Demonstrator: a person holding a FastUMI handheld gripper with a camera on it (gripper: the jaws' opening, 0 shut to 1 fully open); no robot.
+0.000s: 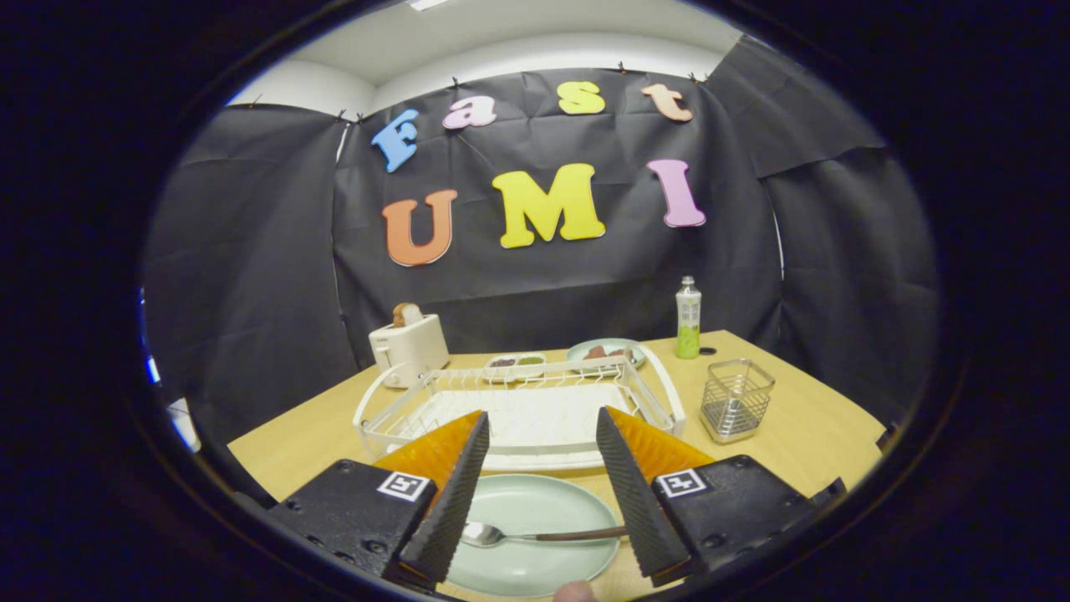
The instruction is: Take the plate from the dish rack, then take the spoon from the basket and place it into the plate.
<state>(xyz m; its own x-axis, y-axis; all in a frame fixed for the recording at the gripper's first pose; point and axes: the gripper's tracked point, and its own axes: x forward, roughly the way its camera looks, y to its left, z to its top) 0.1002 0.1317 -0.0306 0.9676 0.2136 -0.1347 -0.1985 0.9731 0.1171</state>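
We see the plate [535,535] on the table [802,418], just before the dish rack [518,410], spoon [535,534] lying across it. Gripper [539,493] jaws stand apart above, holding nothing. Basket [736,400] looks empty. We judge both steps done; nothing left but backing away.

The gripper [542,435] hangs with fingers apart above the plate [535,506], where the spoon [535,534] lies; the dish rack [518,410] sits beyond.
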